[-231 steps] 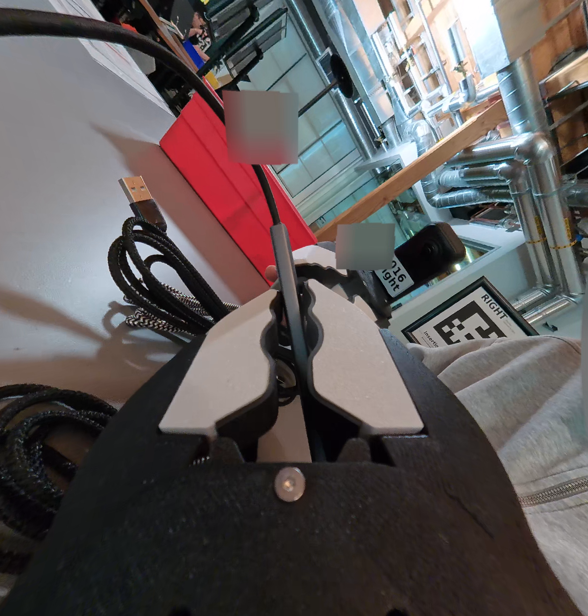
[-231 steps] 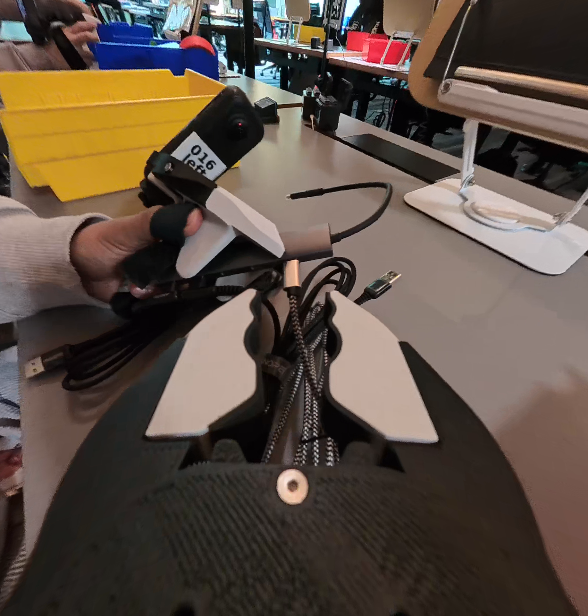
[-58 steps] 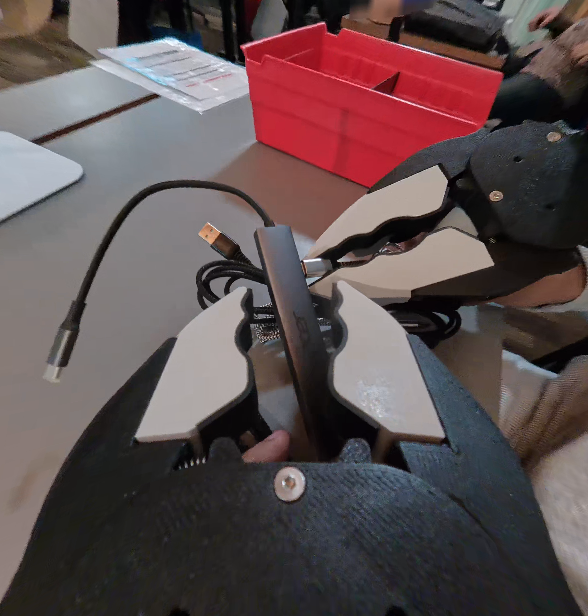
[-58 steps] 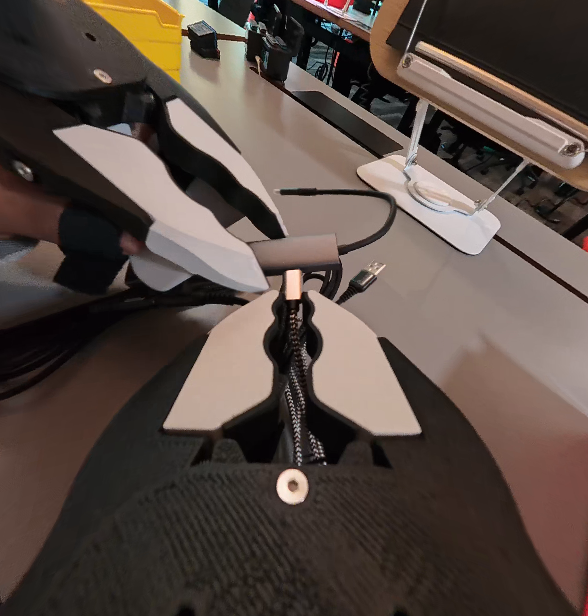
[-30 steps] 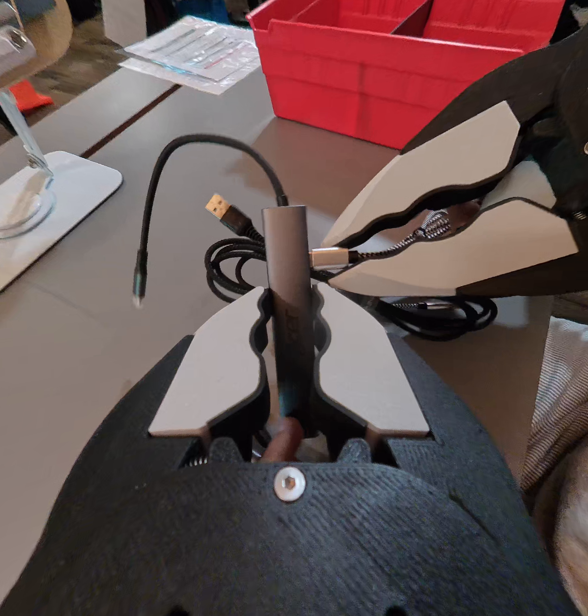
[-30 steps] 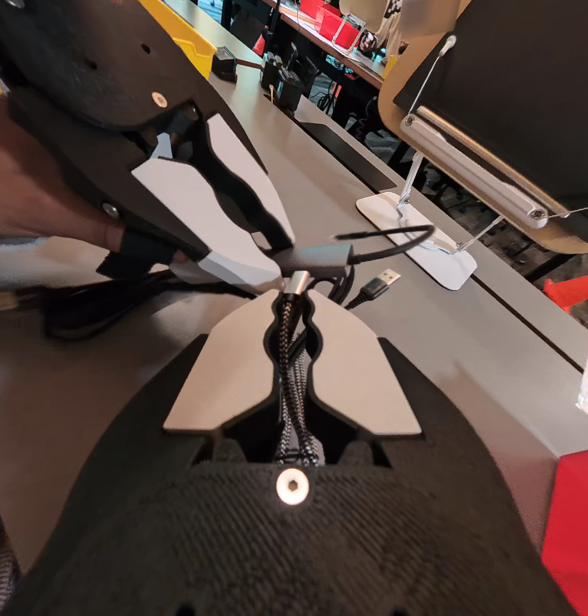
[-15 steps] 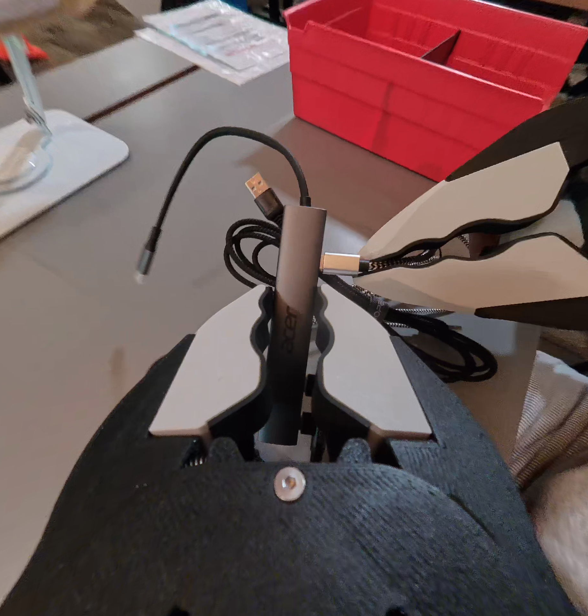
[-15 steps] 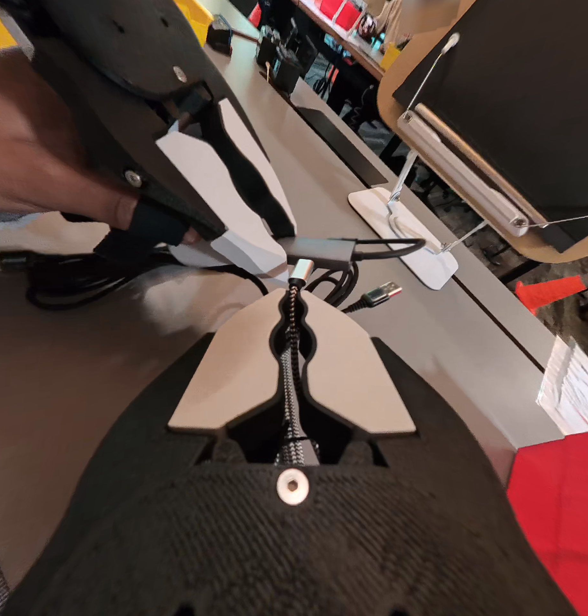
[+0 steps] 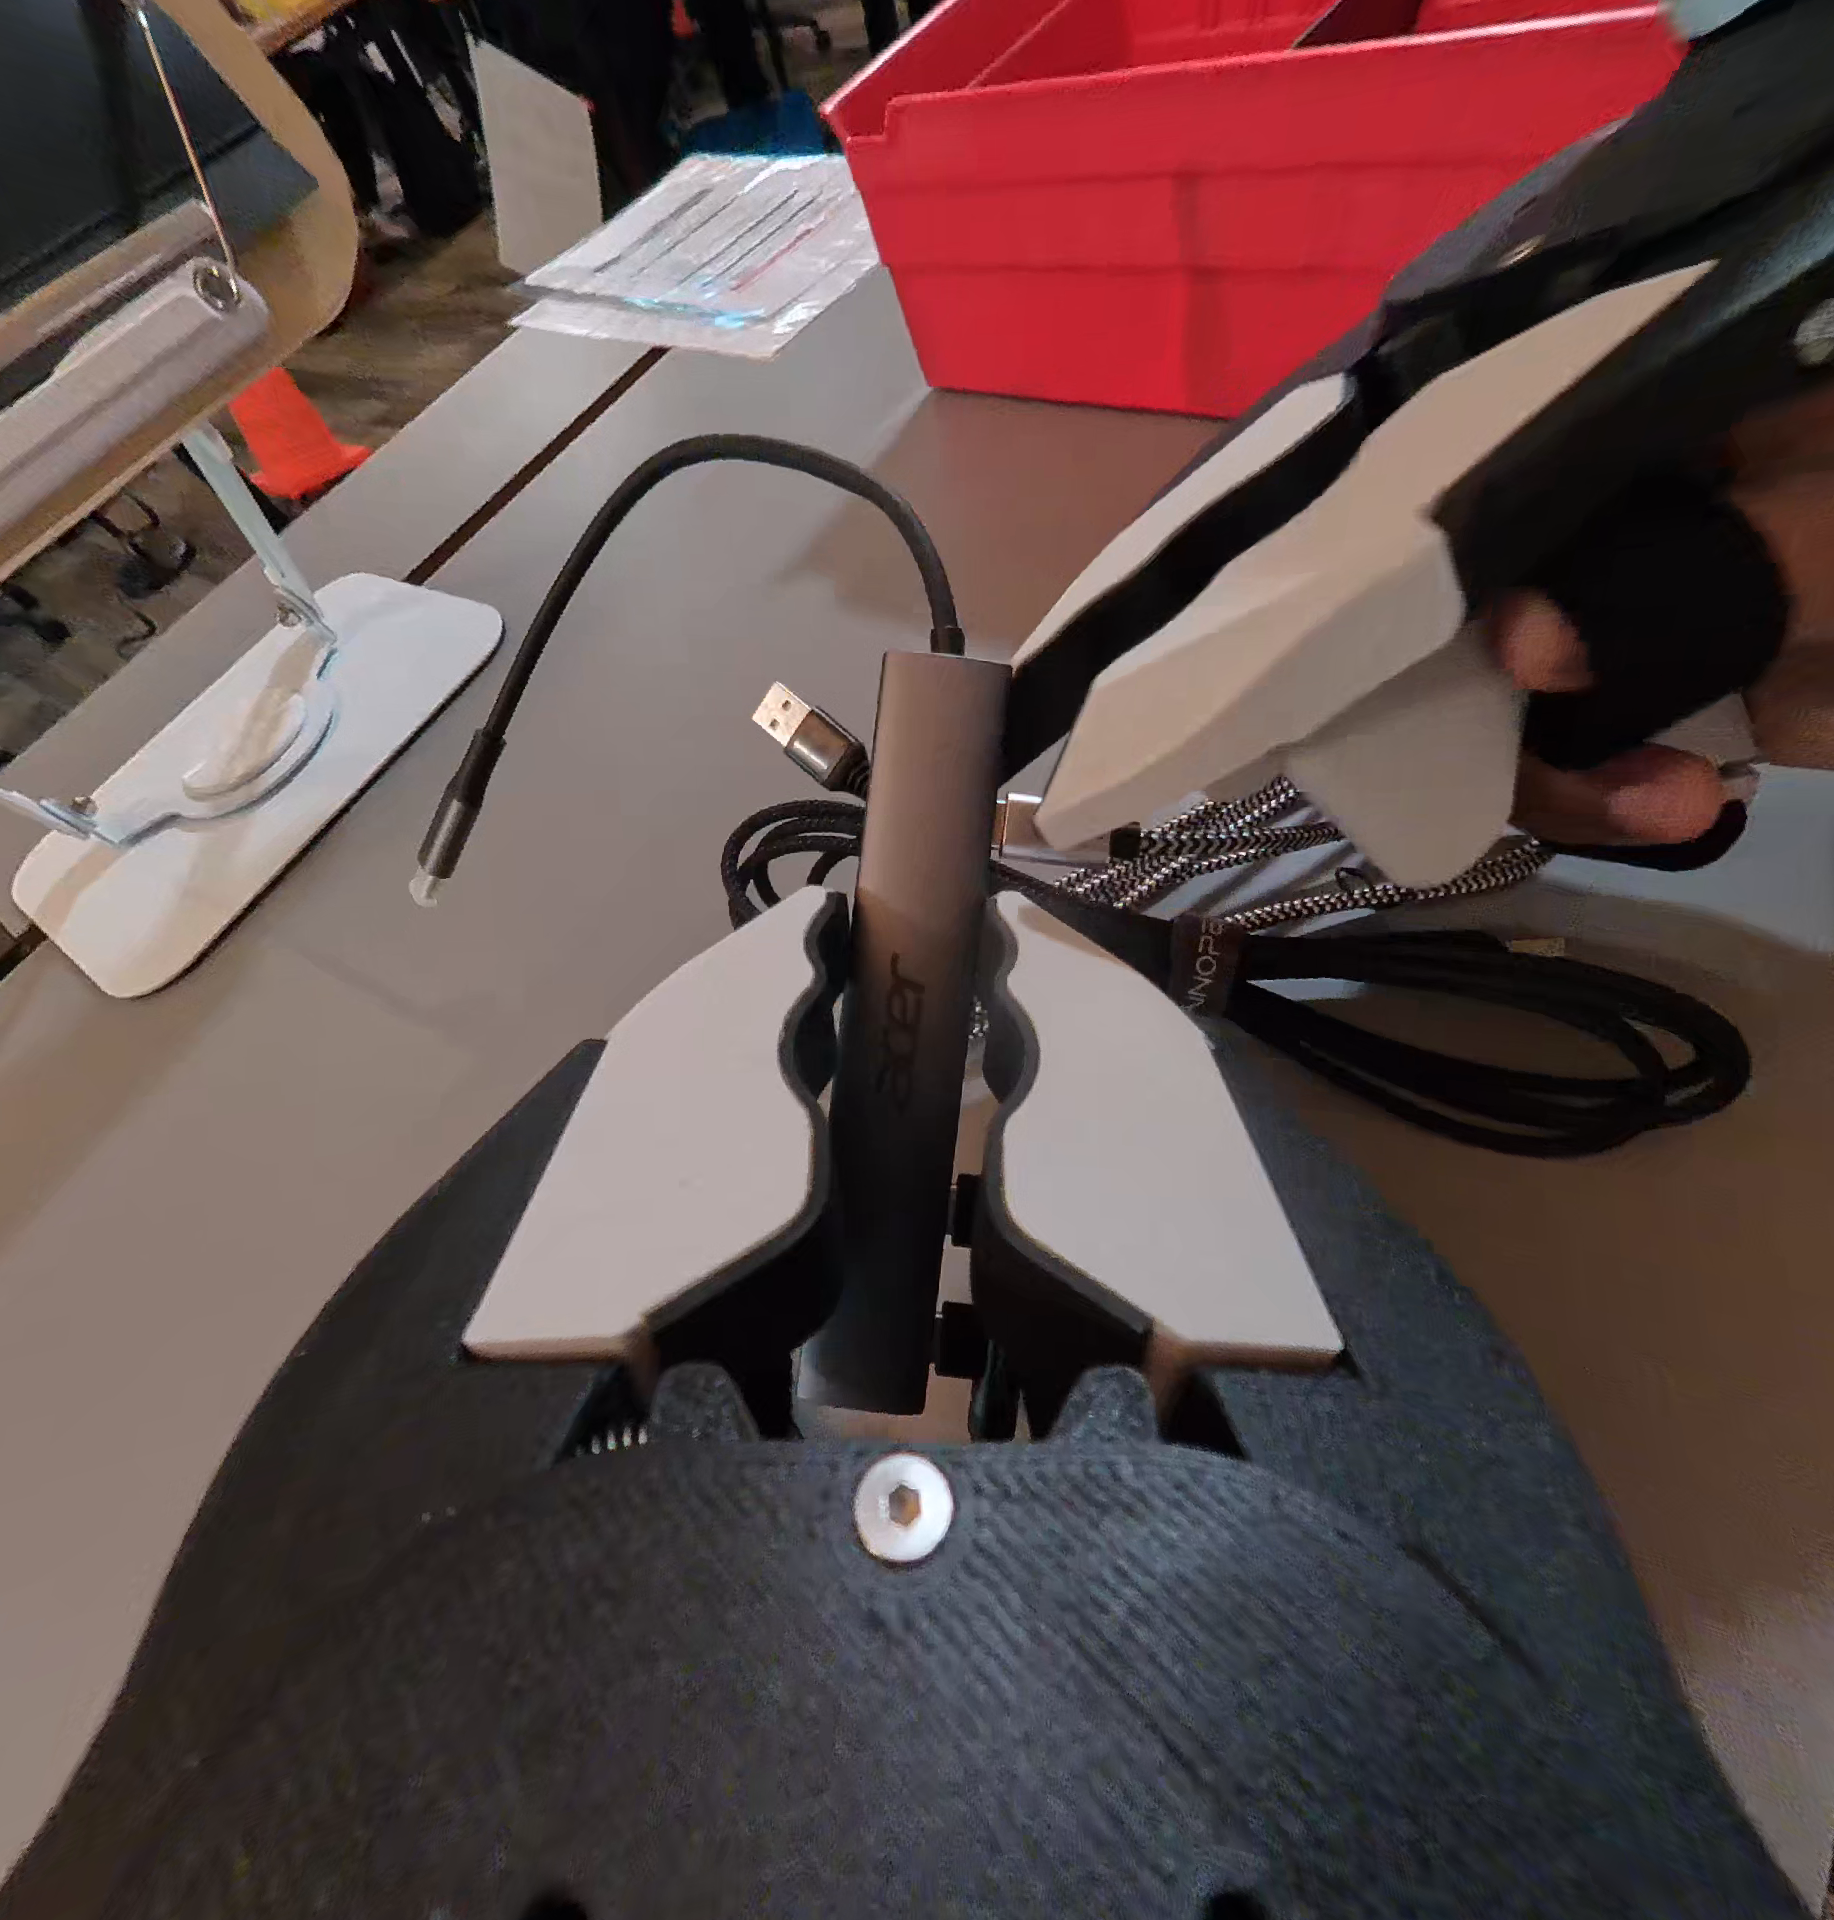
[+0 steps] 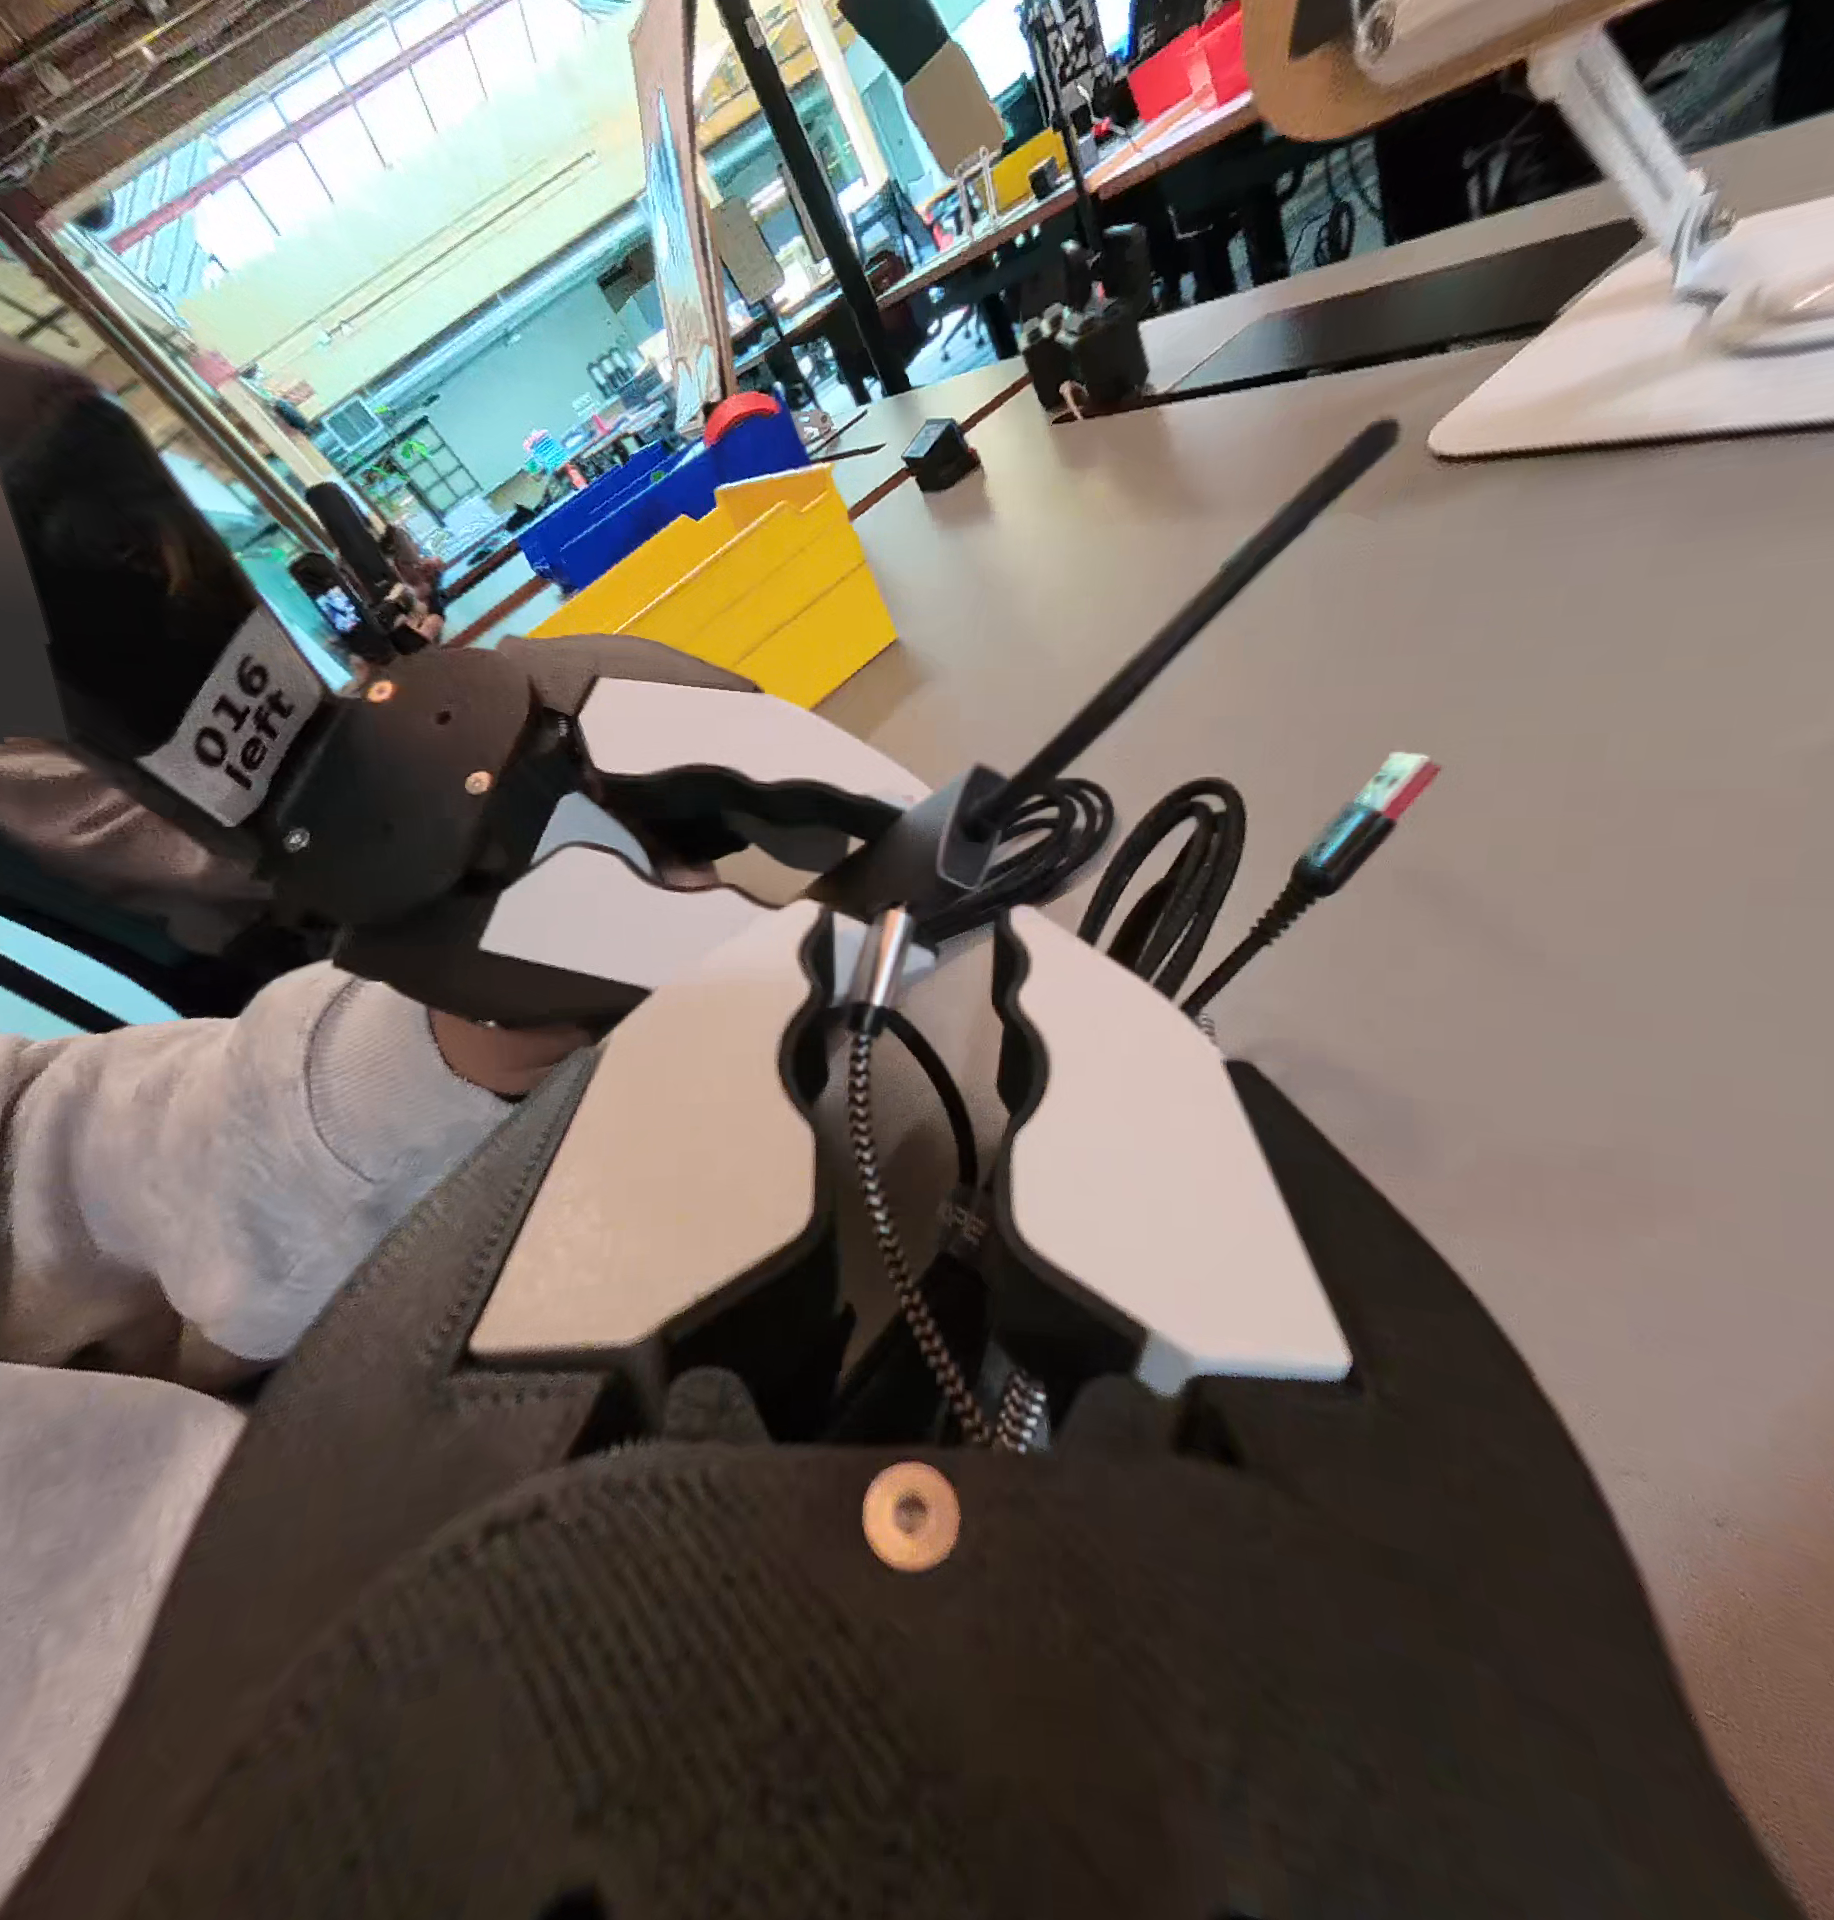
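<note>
Two grippers meet: left gripper (image 9: 918,909) squeezes the grey USB hub (image 9: 928,748); right gripper (image 10: 908,925) has loosened (small gap) around the braided cable plug (image 10: 887,956), which touches the hub's side.

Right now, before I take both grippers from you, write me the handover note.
Left gripper: shut on the grey hub, held above the table.
Right gripper: fingers apart, with the braided cable running loose between them.
The cable's silver plug meets the hub's side; whether it is seated is unclear.
The hub's own lead hangs free. The cable's coil lies on the table.
</note>
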{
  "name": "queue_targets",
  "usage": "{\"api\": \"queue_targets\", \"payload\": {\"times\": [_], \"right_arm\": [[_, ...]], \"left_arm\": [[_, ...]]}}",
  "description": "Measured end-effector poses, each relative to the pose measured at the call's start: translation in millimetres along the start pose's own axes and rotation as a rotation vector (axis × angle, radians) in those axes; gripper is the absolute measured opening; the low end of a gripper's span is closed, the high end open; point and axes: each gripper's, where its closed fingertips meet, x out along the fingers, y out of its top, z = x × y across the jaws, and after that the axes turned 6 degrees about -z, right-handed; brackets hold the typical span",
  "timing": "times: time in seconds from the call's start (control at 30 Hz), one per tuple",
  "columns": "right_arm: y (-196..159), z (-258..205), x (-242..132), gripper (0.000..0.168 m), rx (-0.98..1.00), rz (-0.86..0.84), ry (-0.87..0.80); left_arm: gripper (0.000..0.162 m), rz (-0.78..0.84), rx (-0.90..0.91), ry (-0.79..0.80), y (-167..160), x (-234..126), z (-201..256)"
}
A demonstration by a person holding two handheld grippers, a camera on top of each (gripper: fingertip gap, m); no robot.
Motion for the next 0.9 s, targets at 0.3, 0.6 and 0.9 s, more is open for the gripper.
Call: {"api": "queue_targets", "payload": {"times": [0.3,0.6,0.9], "right_arm": [[-5.6,-5.8,5.9,0.009,0.021,-0.057,0.011],[2.7,-4.2,3.2,0.007,0.201,0.018,-0.005],[3.3,1.3,-0.3,0.007,0.268,0.08,-0.077]], "left_arm": [[0.025,0.03,-0.014,0.009,3.5,-1.2,-1.6],[0.026,0.032,-0.13,-0.037,8.7,0.4,-4.6],[0.028,-0.024,-0.191,-0.098,7.2,6.8,-2.9]]}}
